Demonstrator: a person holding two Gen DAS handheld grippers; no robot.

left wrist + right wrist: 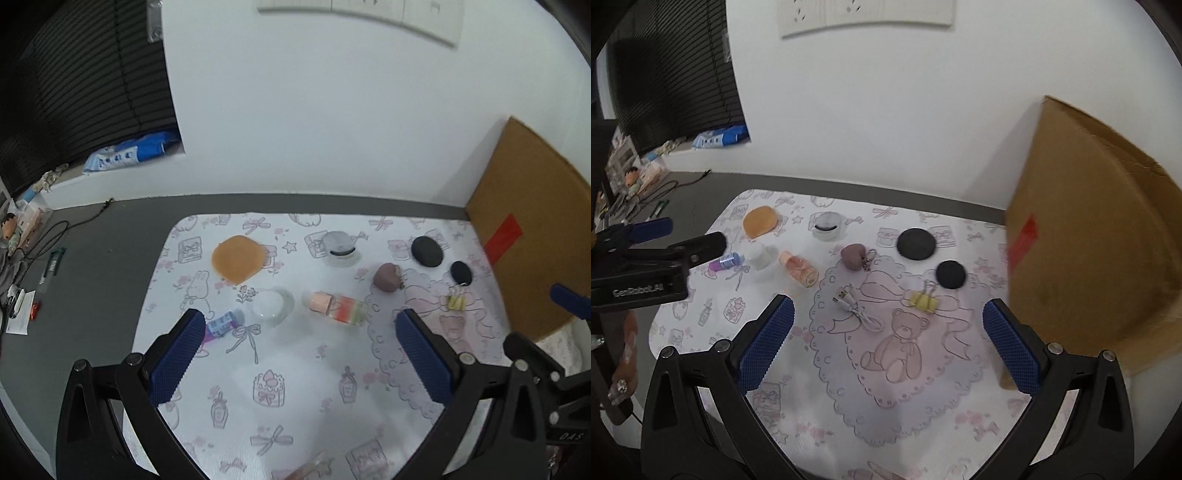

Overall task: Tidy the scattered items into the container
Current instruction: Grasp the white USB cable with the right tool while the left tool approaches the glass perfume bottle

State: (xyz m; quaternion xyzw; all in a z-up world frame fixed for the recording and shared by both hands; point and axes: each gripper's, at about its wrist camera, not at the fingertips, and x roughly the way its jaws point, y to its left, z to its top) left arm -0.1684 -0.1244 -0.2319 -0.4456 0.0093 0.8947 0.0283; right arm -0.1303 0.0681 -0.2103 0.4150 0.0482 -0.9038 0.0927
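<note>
Patterned cloth on bench (701,325), white USB cable (857,309) lying loose near centre beside yellow binder clip (924,301): light, floppy, best pinched mid-coil; both tongs, left tongs (301,319) and right tongs (888,308), spread, empty.

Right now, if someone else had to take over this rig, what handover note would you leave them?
Left gripper: open, empty, above the mat's near left.
Right gripper: open, empty, over the bear print.
On the patterned mat: orange pad, round jar, purple tube, clear dome, peach bottle, mauve keychain, two black discs, yellow binder clip, white USB cable.
Cardboard box stands on the right.
Done: no item shows in a container. Left: all items.
</note>
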